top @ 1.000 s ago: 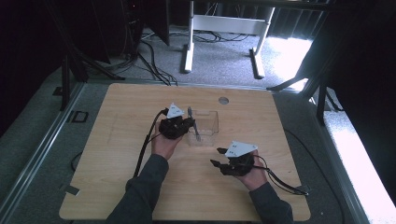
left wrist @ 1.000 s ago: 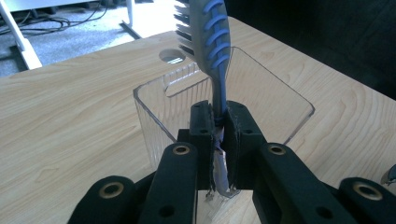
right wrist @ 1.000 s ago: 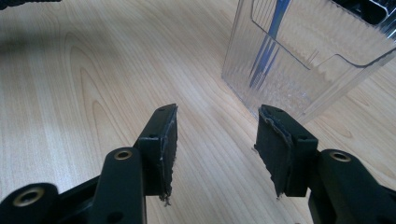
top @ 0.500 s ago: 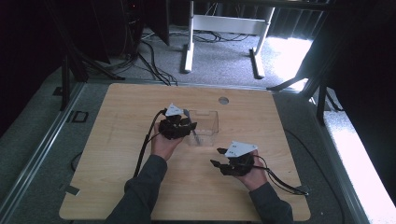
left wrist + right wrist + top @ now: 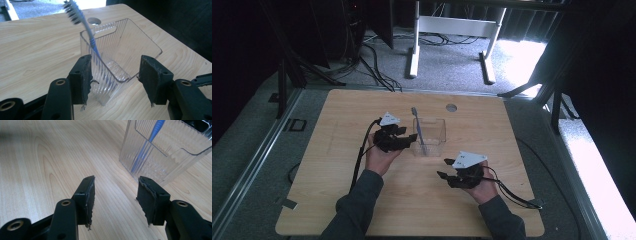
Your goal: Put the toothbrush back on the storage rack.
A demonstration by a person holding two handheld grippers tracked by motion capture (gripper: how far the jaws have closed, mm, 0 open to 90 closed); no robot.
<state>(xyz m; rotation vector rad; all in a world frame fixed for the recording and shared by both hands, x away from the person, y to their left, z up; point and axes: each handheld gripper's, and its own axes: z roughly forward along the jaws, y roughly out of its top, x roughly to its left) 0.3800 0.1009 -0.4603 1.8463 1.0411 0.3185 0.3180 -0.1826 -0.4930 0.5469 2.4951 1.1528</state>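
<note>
A round hole (image 5: 451, 107) is cut in the wooden table (image 5: 337, 200) beyond a clear ribbed plastic holder (image 5: 430, 136) that stands near the table's middle. A blue toothbrush (image 5: 418, 127) leans inside it, bristle head up and tilted away over the rim. The left gripper (image 5: 113, 75) sits just beside the holder, its fingers (image 5: 82, 77) spread wide either side of a corner, gripping nothing. The right gripper (image 5: 115, 195) rests nearer the person, its fingers parted and empty, the holder just ahead.
</note>
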